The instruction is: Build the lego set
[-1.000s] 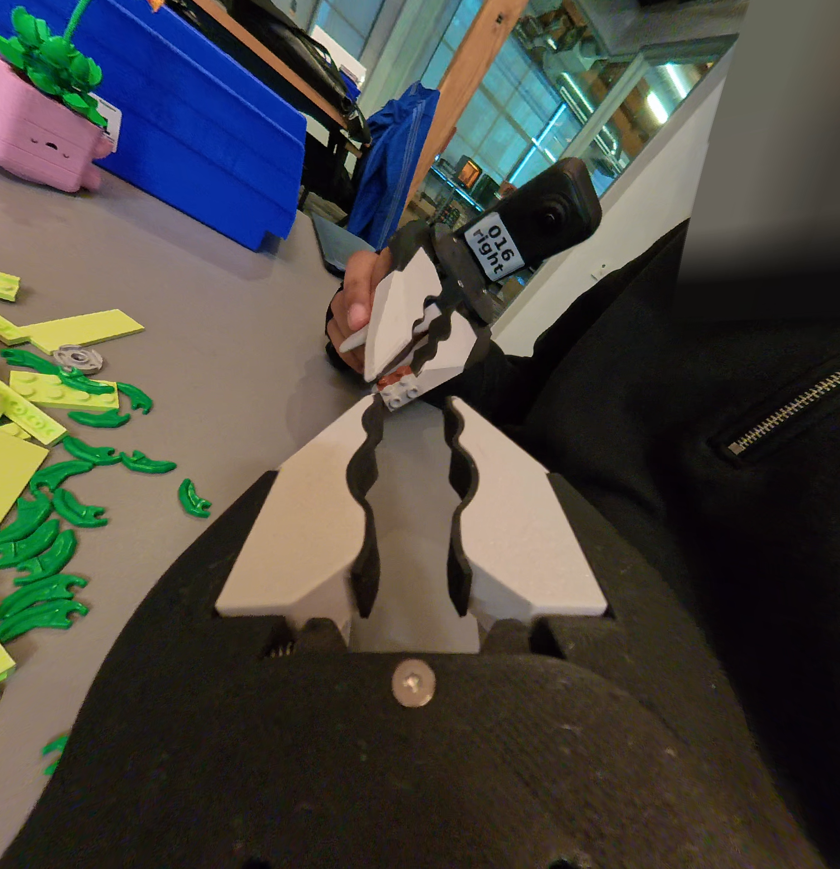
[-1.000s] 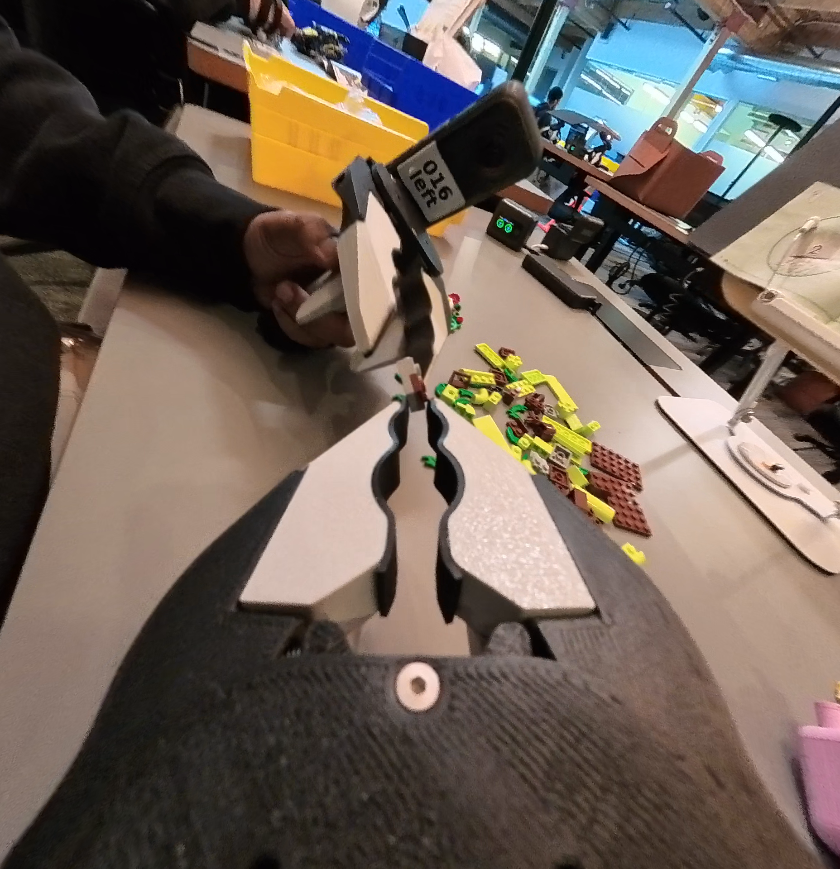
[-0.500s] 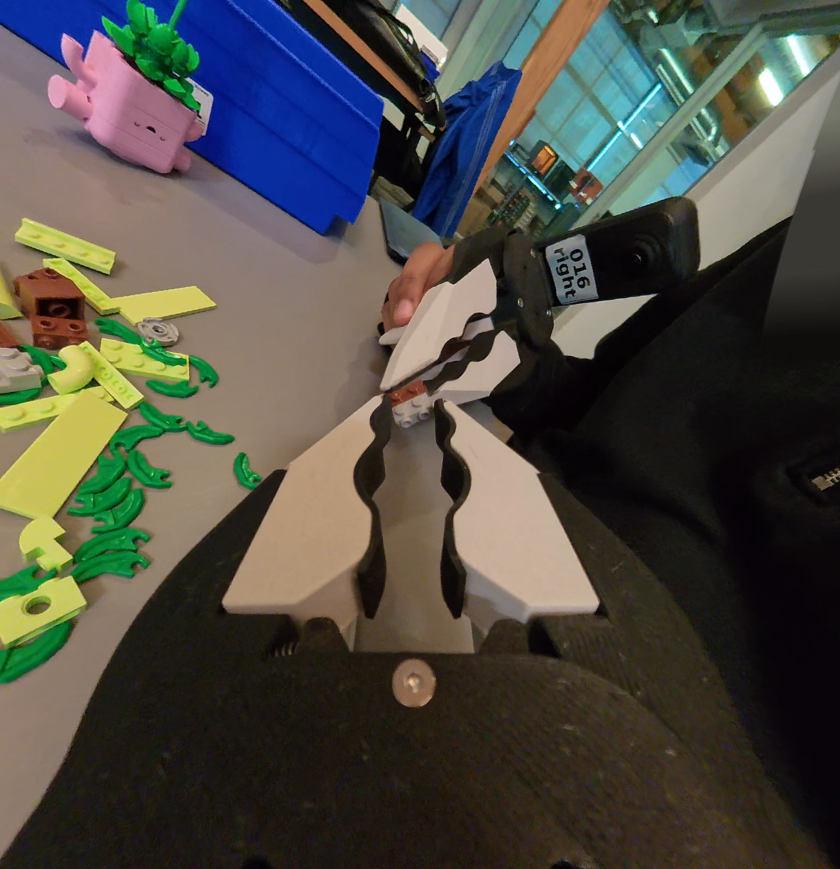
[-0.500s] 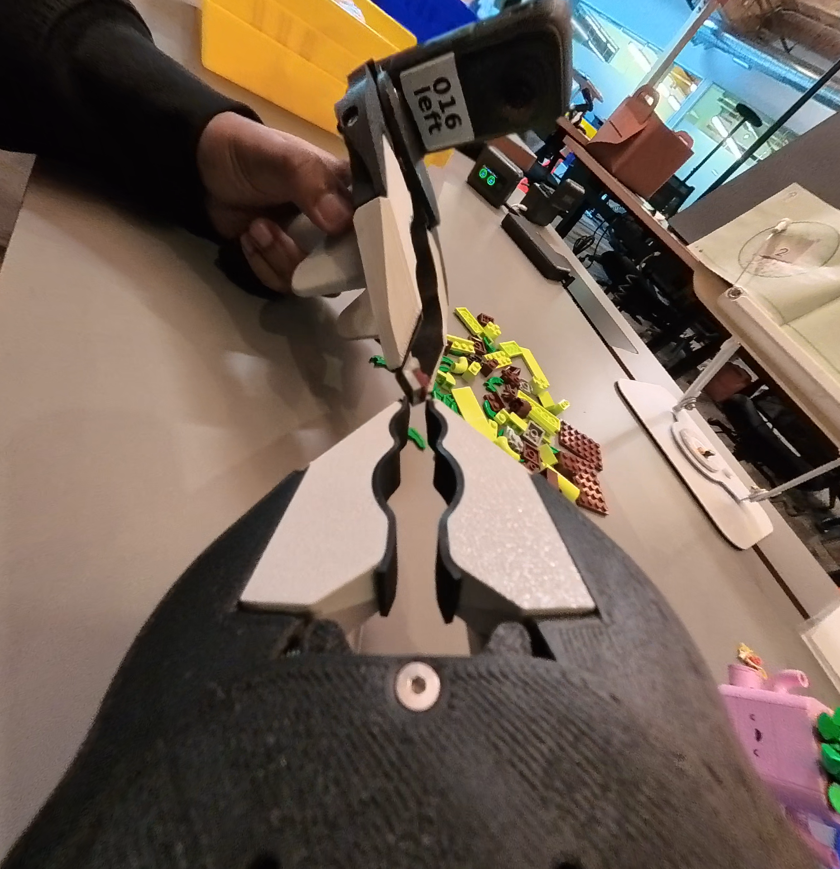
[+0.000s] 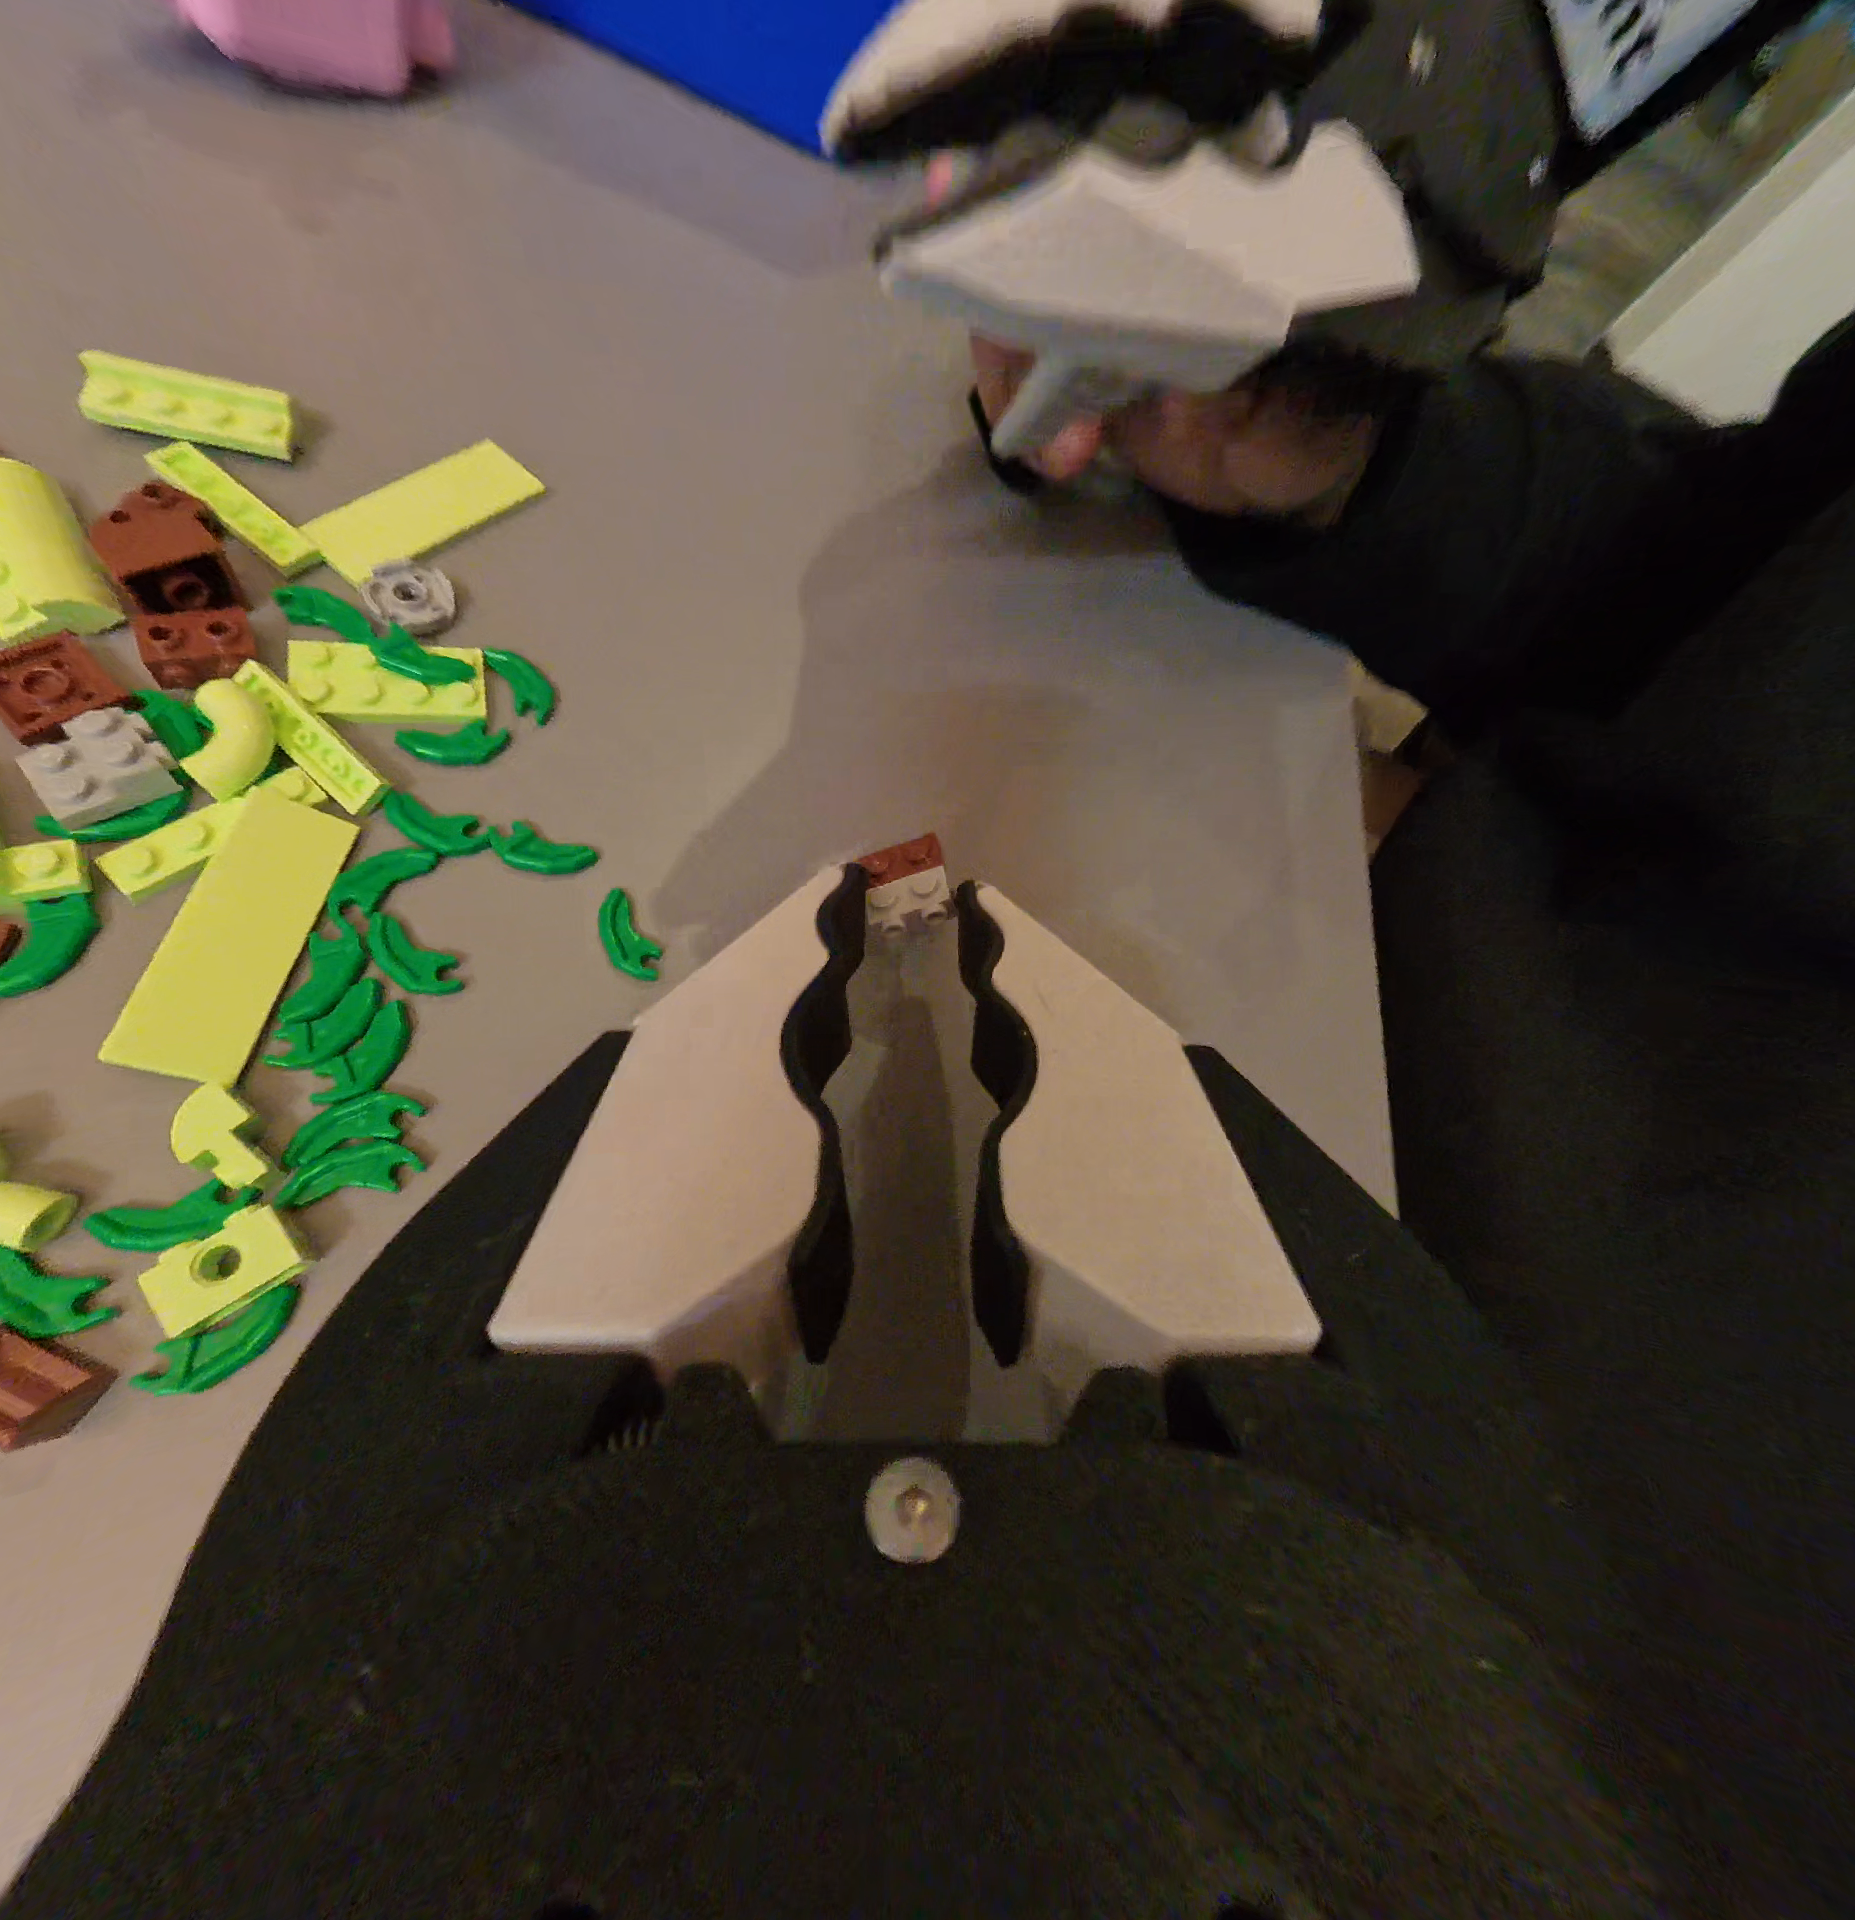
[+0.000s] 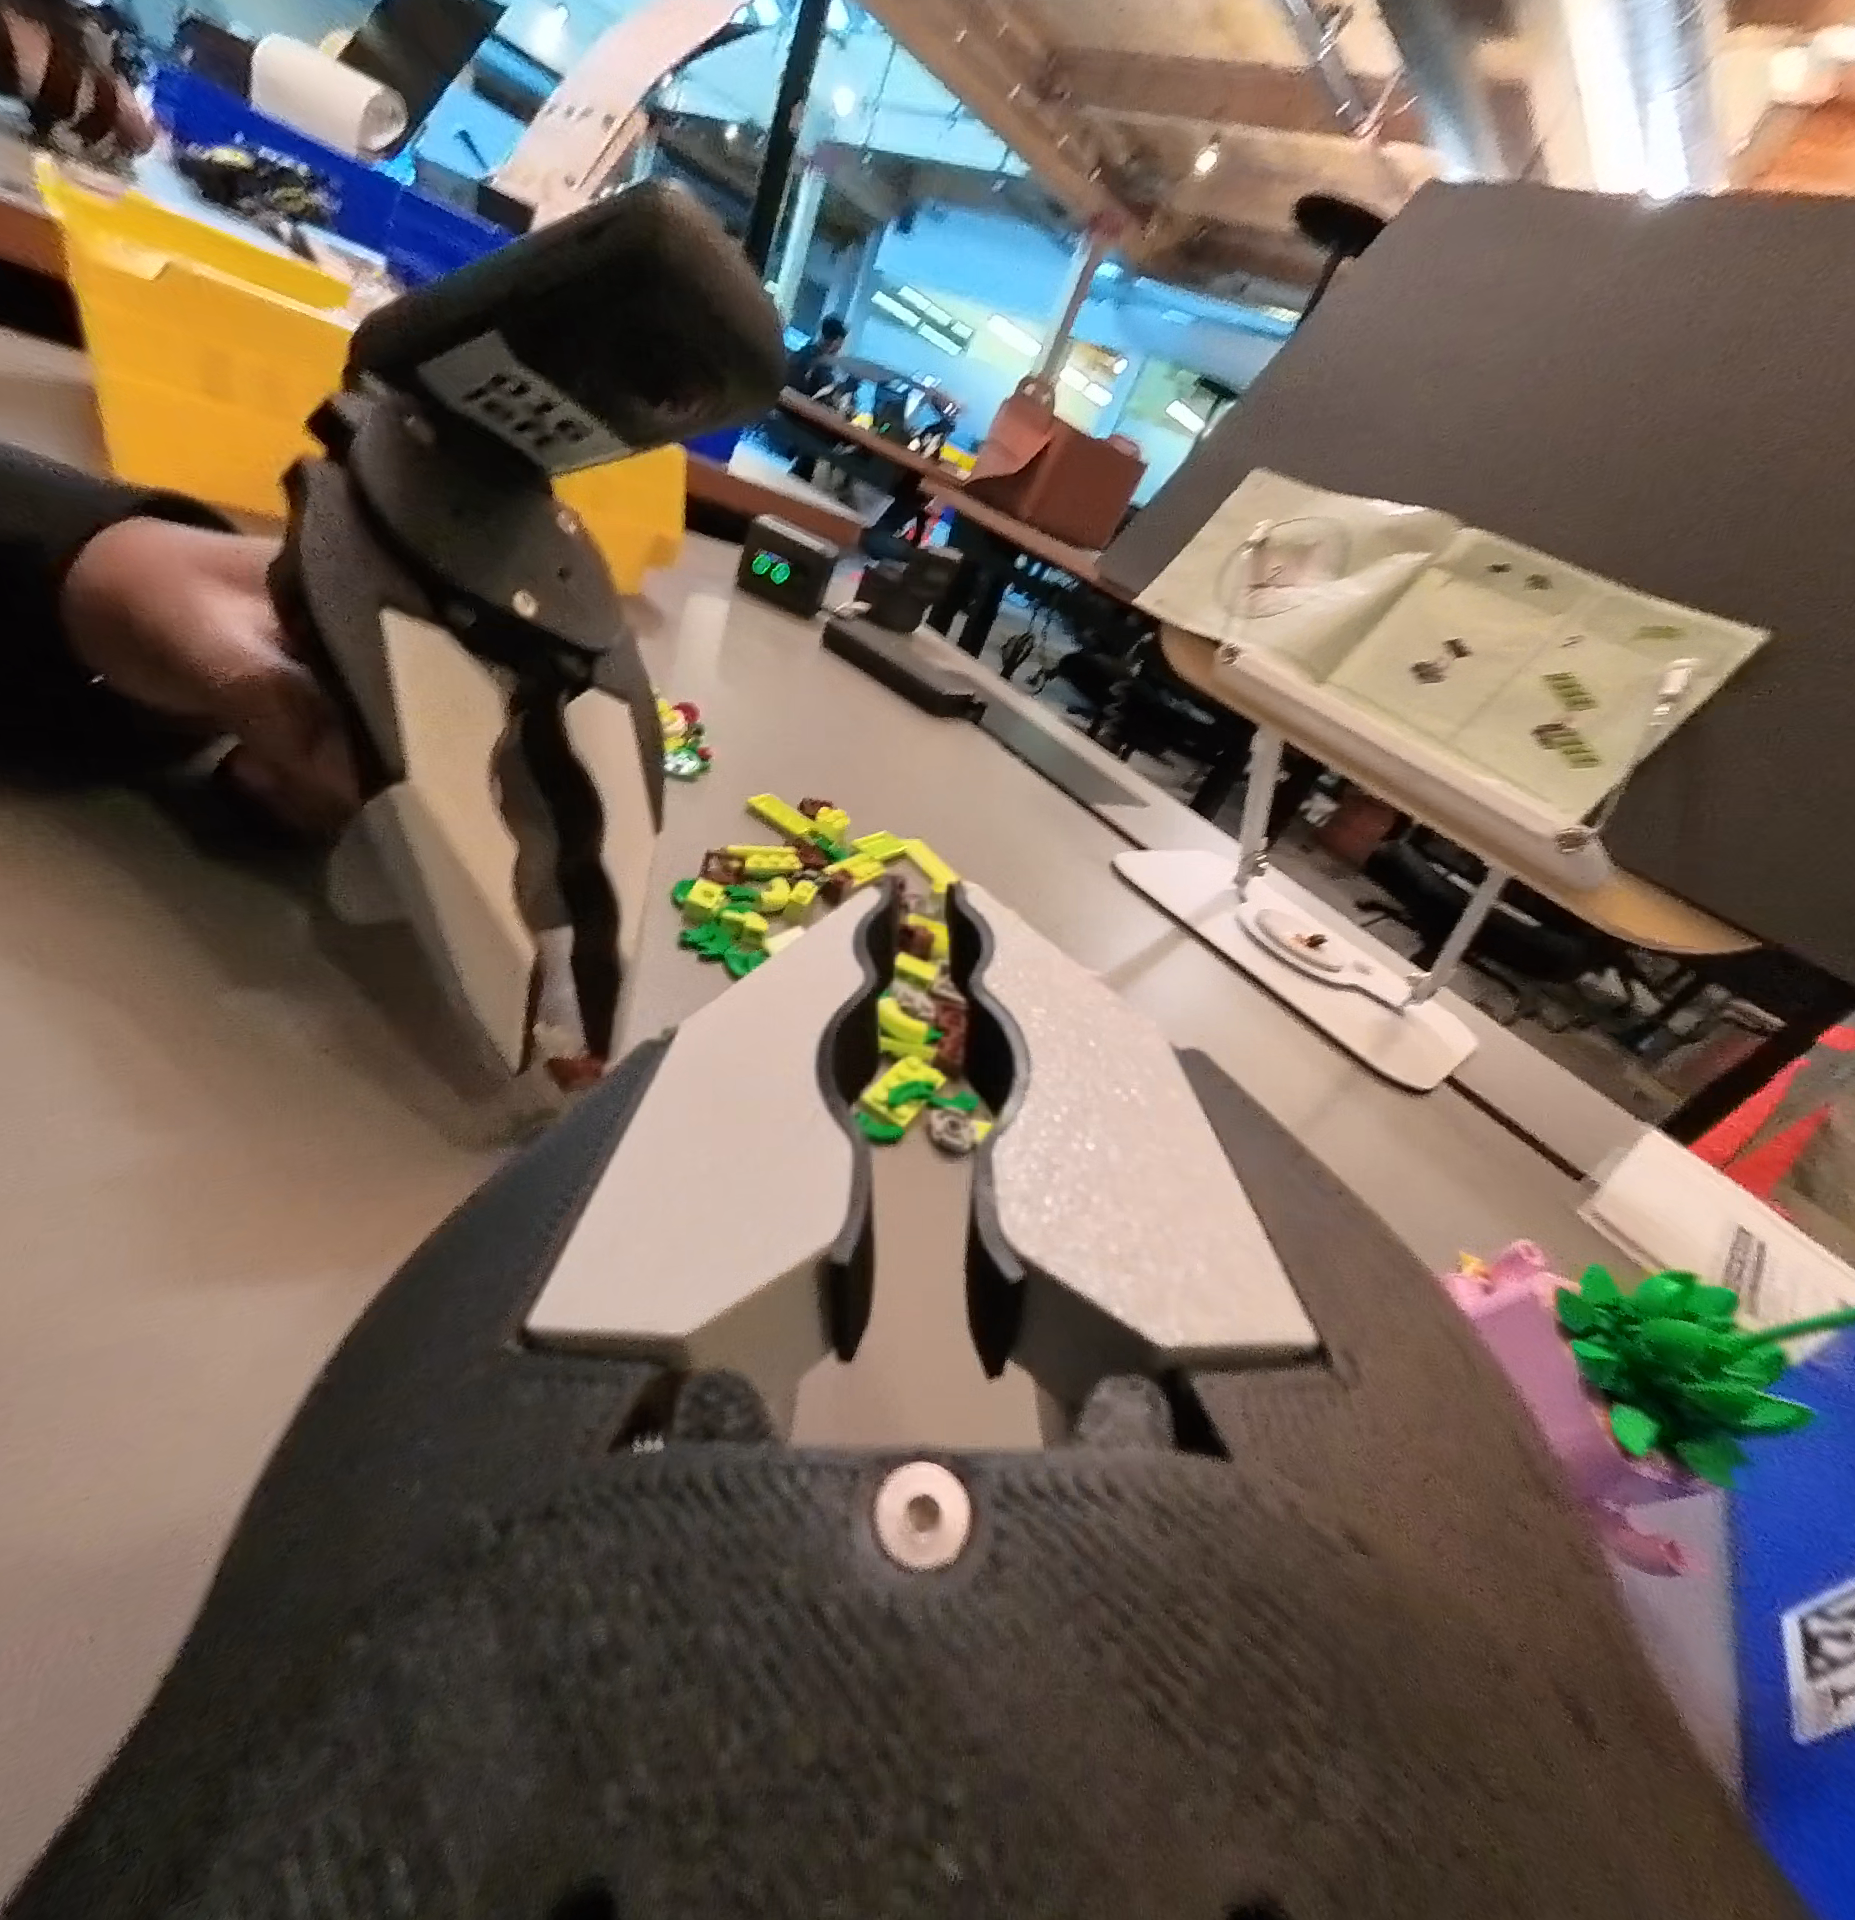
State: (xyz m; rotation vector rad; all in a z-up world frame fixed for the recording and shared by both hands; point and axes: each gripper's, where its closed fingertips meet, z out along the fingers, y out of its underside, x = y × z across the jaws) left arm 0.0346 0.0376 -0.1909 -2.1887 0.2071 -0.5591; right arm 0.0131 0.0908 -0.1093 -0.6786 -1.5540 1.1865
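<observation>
My left gripper [image 5: 907, 883] is shut on a small stack, a grey brick with a brown plate on top [image 5: 910, 902], held just above the grey table [image 5: 694, 364]. In the right wrist view the left gripper [image 6: 561, 1044] points down at the left, with the brown plate [image 6: 575, 1070] at its tips. My right gripper [image 6: 920, 899] is empty, its jaws a narrow gap apart. It shows blurred at the top of the left wrist view [image 5: 1099, 145], raised above and beyond the stack. Loose lime, green and brown pieces [image 5: 279, 831] lie to the left.
The piece pile [image 6: 798, 883] lies mid-table. A pink pot model with green leaves [image 6: 1525, 1340] and a blue bin [image 6: 1816, 1558] are at the right. An instruction booklet on a stand [image 6: 1453, 644] is beyond. A yellow bin [image 6: 206, 384] stands far left. The left gripper's tips are roughly 10 cm from the right gripper's.
My right gripper has let go of the grey and brown stack and pulled up and away. My left gripper has closed on the stack and lowered it toward the table.
</observation>
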